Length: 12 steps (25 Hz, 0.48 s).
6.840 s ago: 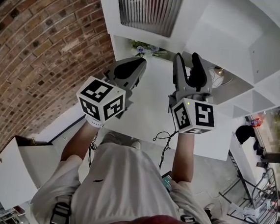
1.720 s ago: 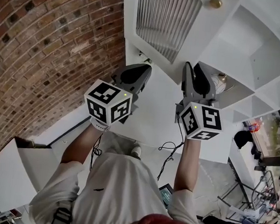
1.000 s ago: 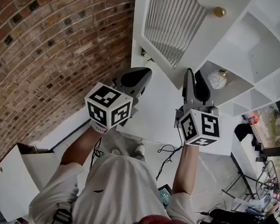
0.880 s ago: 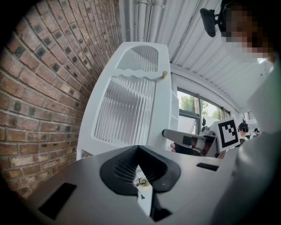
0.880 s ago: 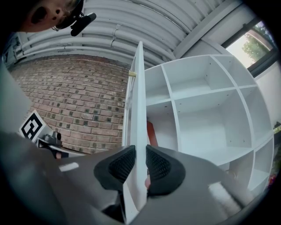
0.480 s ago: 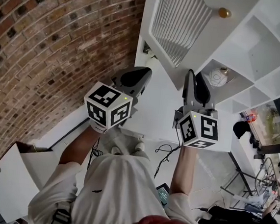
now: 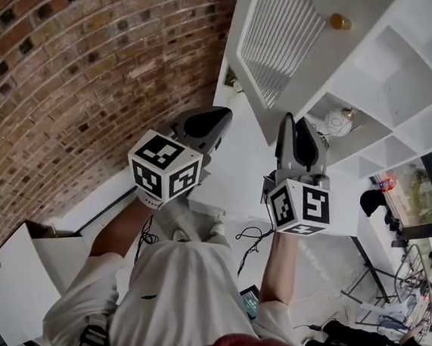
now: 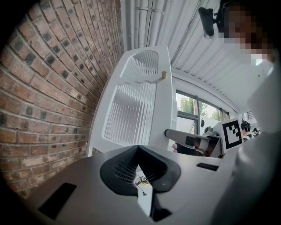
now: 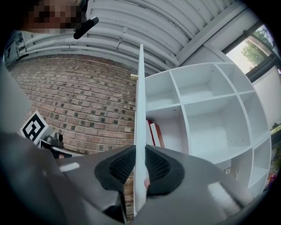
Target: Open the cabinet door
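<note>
The white louvered cabinet door (image 7: 278, 41) with a brass knob (image 7: 336, 21) stands swung out from the shelf unit. My right gripper (image 7: 293, 124) is shut on the door's free edge; in the right gripper view the thin door edge (image 9: 140, 110) runs straight up between the pads of that gripper (image 9: 140, 165). My left gripper (image 7: 220, 117) hangs beside it on the door's louvered side, shut and holding nothing. In the left gripper view its jaws (image 8: 137, 147) meet in front of the door face (image 8: 131, 114) and its knob (image 8: 163, 75).
A brick wall (image 7: 73, 79) runs close on the left. The open white shelves (image 7: 407, 80) hold a round ornament (image 7: 338, 122), and red books (image 9: 154, 132) stand behind the door. A white counter (image 7: 239, 171) lies below the grippers. A white box (image 7: 16, 278) sits on the floor.
The door has swung further out from the shelf unit with my right gripper on its edge. Both grippers moved along with it, and more of the shelves shows behind.
</note>
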{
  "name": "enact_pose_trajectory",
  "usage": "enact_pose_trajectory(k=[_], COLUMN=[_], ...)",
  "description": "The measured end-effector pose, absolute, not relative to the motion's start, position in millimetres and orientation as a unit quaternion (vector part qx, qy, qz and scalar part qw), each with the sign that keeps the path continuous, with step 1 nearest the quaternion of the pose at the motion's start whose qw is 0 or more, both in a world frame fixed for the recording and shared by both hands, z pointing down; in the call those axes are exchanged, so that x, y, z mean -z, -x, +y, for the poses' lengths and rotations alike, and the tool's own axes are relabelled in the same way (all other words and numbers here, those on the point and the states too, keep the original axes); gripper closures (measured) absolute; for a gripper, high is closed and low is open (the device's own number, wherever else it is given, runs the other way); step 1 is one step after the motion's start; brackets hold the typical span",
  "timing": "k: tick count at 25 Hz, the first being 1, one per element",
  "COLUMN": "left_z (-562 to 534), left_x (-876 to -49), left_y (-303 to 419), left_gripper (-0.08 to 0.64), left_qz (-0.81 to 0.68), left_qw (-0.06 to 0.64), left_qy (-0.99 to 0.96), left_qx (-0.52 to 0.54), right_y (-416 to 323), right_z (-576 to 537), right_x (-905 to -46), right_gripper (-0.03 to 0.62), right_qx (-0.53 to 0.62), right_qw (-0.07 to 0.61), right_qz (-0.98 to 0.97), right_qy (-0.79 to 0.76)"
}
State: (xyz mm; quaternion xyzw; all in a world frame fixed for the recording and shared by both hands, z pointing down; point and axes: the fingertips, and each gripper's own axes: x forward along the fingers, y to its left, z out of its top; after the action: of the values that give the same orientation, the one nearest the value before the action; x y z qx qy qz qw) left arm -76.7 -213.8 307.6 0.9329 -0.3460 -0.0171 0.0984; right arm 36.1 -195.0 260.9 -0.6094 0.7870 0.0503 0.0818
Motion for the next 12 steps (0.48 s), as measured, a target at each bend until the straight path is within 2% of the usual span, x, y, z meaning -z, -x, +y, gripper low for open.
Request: enact_pose_trajectory(k=[12], left_z=[-208.9], left_x=[-308.1], left_y=[96.6], left_gripper=[0.551], left_qz=[-0.355], left_qw=[0.1], left_qy=[-0.929], left_qx=[0.023], right_y=[-10.7], right_z=[-186.4], right_x=[-260.9], right_gripper=[0.518], right_qx=[-0.054], right_qw=[0.08], right_qz=[0.793], right_qy=[0.601])
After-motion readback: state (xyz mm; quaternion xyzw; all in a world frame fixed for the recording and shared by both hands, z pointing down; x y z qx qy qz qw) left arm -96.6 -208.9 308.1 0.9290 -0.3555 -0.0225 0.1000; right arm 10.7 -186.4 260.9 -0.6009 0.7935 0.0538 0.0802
